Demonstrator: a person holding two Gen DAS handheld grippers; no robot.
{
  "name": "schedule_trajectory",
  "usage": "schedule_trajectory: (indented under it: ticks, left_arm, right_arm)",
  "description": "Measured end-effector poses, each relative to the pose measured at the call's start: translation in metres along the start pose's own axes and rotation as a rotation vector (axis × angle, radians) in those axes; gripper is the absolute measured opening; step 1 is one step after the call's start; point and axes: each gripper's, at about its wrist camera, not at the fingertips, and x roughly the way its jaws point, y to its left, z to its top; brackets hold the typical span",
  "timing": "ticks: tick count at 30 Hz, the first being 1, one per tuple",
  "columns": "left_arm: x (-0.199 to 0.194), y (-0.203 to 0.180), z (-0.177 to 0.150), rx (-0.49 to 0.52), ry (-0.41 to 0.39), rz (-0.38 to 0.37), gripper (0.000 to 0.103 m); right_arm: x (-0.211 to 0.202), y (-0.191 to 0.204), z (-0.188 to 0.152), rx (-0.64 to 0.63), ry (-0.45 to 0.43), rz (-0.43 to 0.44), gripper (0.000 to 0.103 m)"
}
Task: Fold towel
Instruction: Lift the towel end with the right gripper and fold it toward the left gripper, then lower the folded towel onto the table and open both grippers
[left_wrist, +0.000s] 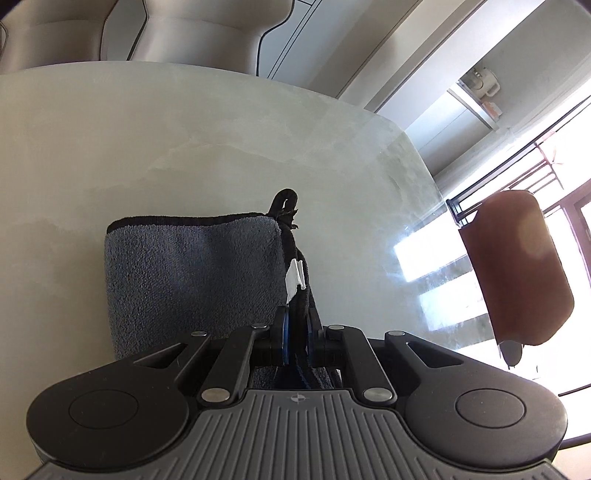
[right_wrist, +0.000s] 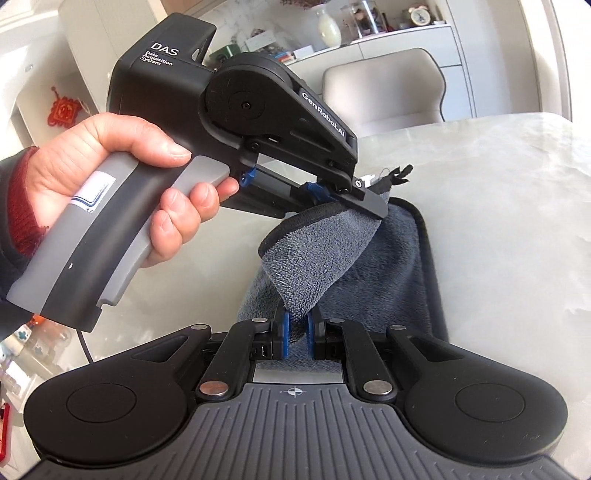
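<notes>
A grey terry towel (left_wrist: 192, 273) with black trim, a black hanging loop (left_wrist: 283, 199) and a white label lies on the pale marble table (left_wrist: 184, 147). My left gripper (left_wrist: 296, 332) is shut on the towel's black-trimmed edge beside the label. In the right wrist view the same towel (right_wrist: 354, 273) lies partly folded, one corner lifted. My right gripper (right_wrist: 298, 332) is shut on a lifted grey fold. The left gripper (right_wrist: 369, 195), held in a hand, pinches the far corner by the loop, above the table.
A beige chair (right_wrist: 384, 96) stands at the table's far side. A brown chair back (left_wrist: 517, 273) stands to the right by bright windows. Shelves with small items line the back wall. The table edge (left_wrist: 424, 158) curves round to the right.
</notes>
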Motion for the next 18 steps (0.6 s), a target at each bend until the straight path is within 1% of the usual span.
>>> schedule_trajectory:
  ticks: [4,5,7,8,9,11,12,15,18]
  left_arm:
    - [0.014,-0.008,-0.005,0.002,0.016,0.015,0.008]
    - [0.017,-0.008,-0.005,-0.001,0.017,0.019,0.009]
    - [0.021,-0.009,-0.006,-0.001,0.031,0.019,0.014]
    - [0.023,-0.011,-0.007,0.003,0.034,0.016,0.02]
    - [0.024,-0.013,-0.007,0.01,0.036,0.01,0.028]
    - [0.02,-0.017,-0.009,0.025,0.032,0.0,0.037]
    - [0.018,-0.018,-0.01,0.034,0.028,0.002,0.04]
    - [0.009,-0.022,-0.009,0.058,-0.005,0.037,0.044]
    - [-0.006,-0.011,-0.017,0.036,-0.034,0.053,0.046]
  right_arm:
    - [0.0,-0.008,-0.003,0.043,0.007,-0.004,0.01]
    - [-0.001,-0.01,-0.003,0.055,0.01,-0.005,0.013]
    - [-0.002,-0.013,-0.004,0.081,0.022,-0.003,0.025]
    - [-0.003,-0.015,-0.004,0.101,0.026,-0.007,0.035]
    - [-0.005,-0.018,-0.003,0.123,0.023,-0.014,0.038]
    - [-0.003,-0.021,0.0,0.136,0.017,-0.021,0.038]
    - [-0.002,-0.022,0.002,0.135,0.014,-0.025,0.038]
    - [-0.001,-0.025,0.006,0.13,0.0,-0.035,0.038]
    - [0.001,-0.027,0.008,0.14,-0.007,-0.049,0.038]
